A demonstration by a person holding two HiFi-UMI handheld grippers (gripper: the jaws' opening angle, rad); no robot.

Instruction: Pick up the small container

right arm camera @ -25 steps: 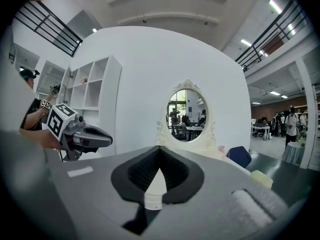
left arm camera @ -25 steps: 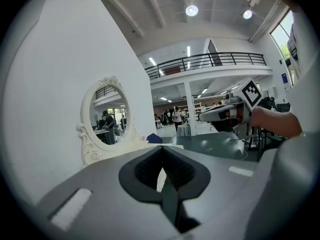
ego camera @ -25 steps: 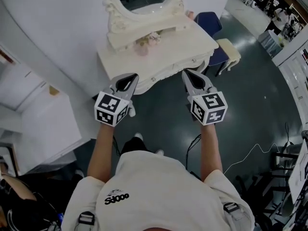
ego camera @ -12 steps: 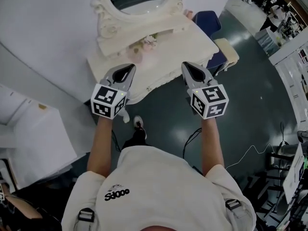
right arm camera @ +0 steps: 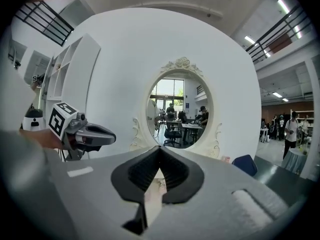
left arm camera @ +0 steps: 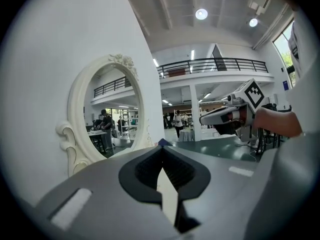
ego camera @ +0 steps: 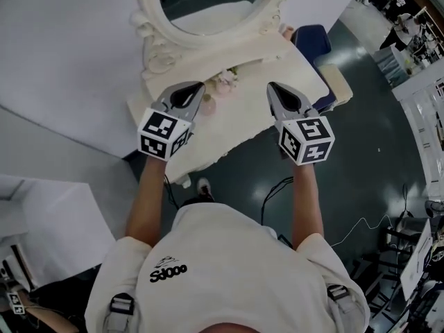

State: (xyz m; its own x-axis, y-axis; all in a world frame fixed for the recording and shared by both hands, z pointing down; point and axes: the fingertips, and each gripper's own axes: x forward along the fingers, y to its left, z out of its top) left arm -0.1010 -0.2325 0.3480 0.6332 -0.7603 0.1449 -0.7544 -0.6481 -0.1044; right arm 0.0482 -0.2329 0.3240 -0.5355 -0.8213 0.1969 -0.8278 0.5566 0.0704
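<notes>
A cream dressing table (ego camera: 239, 127) with an oval mirror (ego camera: 208, 9) stands ahead of me. On its top, just right of my left gripper, sits a small pink container (ego camera: 207, 105), with a little bunch of flowers (ego camera: 225, 80) behind it. My left gripper (ego camera: 200, 86) hovers over the table's left part, jaws shut and empty; its closed tip (left arm camera: 161, 147) points toward the mirror frame. My right gripper (ego camera: 271, 87) hangs over the table's right part, also shut with nothing in it (right arm camera: 160, 147). Each gripper shows in the other's view.
A blue chair (ego camera: 313, 41) and a cream stool (ego camera: 340, 82) stand right of the table. Another small pink item (ego camera: 286, 32) sits at the table's back right corner. A white curved wall (ego camera: 62, 54) rises behind the table. White shelving (ego camera: 48, 220) is at my left.
The table has come closer. Both grippers, which hung in front of its edge, are now over its top, still shut.
</notes>
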